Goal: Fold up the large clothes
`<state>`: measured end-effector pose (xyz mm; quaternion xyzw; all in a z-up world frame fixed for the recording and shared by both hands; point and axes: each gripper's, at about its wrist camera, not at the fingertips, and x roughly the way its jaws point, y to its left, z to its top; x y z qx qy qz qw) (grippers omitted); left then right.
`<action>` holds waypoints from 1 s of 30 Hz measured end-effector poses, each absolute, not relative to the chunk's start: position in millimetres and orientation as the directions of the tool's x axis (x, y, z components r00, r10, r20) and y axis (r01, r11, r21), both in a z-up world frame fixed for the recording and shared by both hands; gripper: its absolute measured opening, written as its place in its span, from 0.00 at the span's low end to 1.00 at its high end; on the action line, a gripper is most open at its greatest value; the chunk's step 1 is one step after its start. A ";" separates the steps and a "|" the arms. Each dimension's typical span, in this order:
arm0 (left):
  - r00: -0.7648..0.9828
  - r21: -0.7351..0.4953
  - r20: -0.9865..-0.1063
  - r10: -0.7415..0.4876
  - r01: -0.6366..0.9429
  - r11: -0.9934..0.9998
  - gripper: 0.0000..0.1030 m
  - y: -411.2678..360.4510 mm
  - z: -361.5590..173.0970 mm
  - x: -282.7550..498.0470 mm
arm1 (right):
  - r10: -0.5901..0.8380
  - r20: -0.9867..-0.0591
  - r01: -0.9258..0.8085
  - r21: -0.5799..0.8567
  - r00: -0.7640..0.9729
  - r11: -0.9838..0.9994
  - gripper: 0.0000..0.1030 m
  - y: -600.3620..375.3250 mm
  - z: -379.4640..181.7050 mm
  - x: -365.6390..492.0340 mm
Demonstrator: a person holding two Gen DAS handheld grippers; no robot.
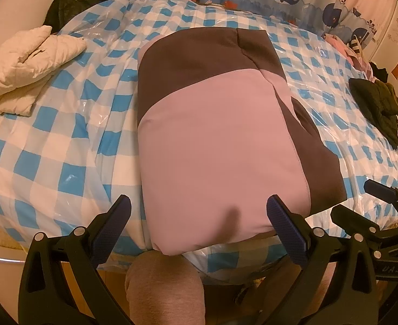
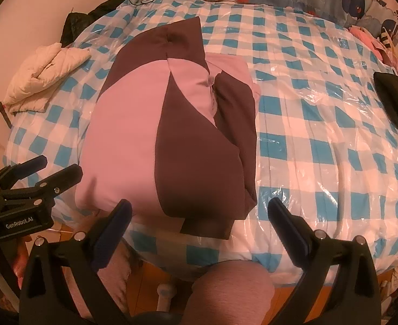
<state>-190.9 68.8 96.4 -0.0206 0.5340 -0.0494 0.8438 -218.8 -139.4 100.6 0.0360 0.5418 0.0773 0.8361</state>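
A: Where is the garment?
B: The pink-and-brown jacket (image 1: 215,135) lies folded into a compact bundle on the checked bed (image 1: 63,140).
A: And the tongs?
B: Left tongs (image 1: 199,227) and right tongs (image 2: 199,230) both gape, empty. Folding looks nearly finished.

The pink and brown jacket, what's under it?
The folded pink and brown jacket lies on a blue-and-white checked cover wrapped in clear plastic. Whatever sits directly beneath the jacket is hidden.
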 end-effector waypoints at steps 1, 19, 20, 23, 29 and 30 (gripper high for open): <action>0.425 -0.088 -0.899 -0.106 0.062 0.994 0.93 69.3 95.9 -190.7 | 0.169 -0.901 -0.092 0.144 0.400 0.985 0.93 -139.4 99.9 -218.3; 0.421 -0.059 -0.904 -0.077 0.055 0.997 0.93 71.9 92.3 -191.0 | 0.185 -0.901 -0.097 0.160 0.393 0.982 0.93 -137.8 95.0 -216.3; 0.421 -0.060 -0.904 -0.078 0.056 0.997 0.93 72.6 92.6 -190.4 | 0.185 -0.901 -0.096 0.160 0.392 0.982 0.93 -137.8 95.0 -216.3; 0.425 -0.052 -0.903 -0.071 0.055 0.997 0.93 73.4 93.1 -190.4 | 0.185 -0.901 -0.097 0.159 0.393 0.982 0.93 -137.6 95.1 -216.5; 0.421 -0.044 -0.905 -0.064 0.057 0.997 0.93 73.8 93.1 -190.0 | 0.195 -0.901 -0.105 0.168 0.388 0.980 0.93 -135.4 92.8 -214.6; 0.421 -0.045 -0.905 -0.065 0.057 0.997 0.93 73.9 92.9 -189.8 | 0.195 -0.901 -0.105 0.168 0.387 0.980 0.93 -134.4 92.2 -214.5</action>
